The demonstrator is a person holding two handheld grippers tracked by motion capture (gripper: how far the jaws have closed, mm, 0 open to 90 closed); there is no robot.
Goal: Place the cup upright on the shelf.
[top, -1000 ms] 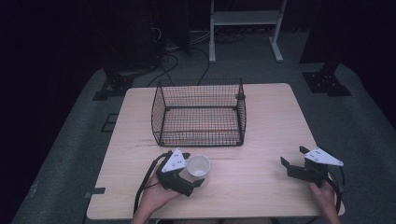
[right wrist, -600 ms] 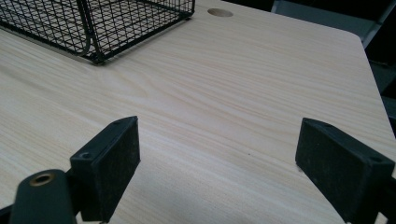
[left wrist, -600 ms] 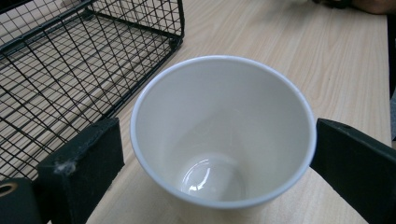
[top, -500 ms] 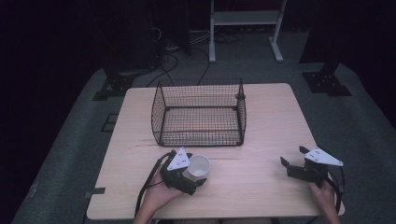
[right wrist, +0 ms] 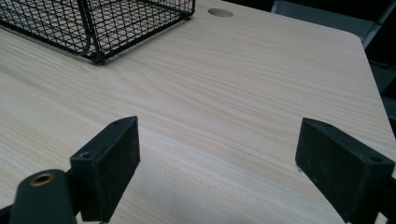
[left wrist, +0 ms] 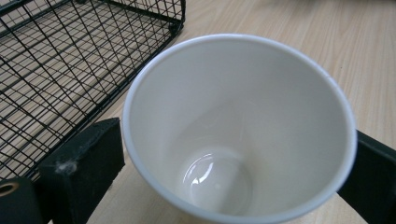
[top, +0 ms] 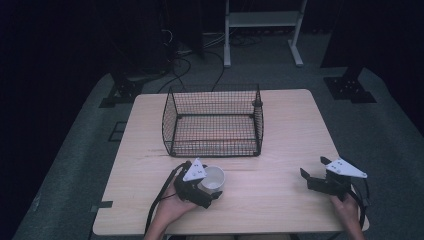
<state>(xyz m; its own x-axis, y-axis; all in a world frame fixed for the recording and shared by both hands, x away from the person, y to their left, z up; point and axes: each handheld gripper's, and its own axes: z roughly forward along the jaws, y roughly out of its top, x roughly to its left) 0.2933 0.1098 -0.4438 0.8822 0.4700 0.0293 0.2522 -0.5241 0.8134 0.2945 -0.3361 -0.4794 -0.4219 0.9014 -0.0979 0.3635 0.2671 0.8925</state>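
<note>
A white paper cup (top: 215, 176) stands upright on the wooden table (top: 290, 130), in front of the wire basket (top: 210, 147). My left gripper (top: 211, 186) has the white cup (left wrist: 233, 112) between its jaws. The jaws have just been closing, and both black pads (left wrist: 88, 158) now sit against the cup's wall. The cup is empty inside. My right gripper (top: 312, 166) rests near the table's front right corner. In the right gripper view my right gripper (right wrist: 219, 128) stands open with only bare wood between the pads.
The black wire basket (right wrist: 93, 18) sits empty at the middle of the table, just beyond the cup, and the wire basket (left wrist: 56, 60) is close to the left jaw. A metal stand and cables lie on the dark floor behind the table.
My left gripper has edged slightly to the right around the cup. The cup and the right gripper have stayed put.
</note>
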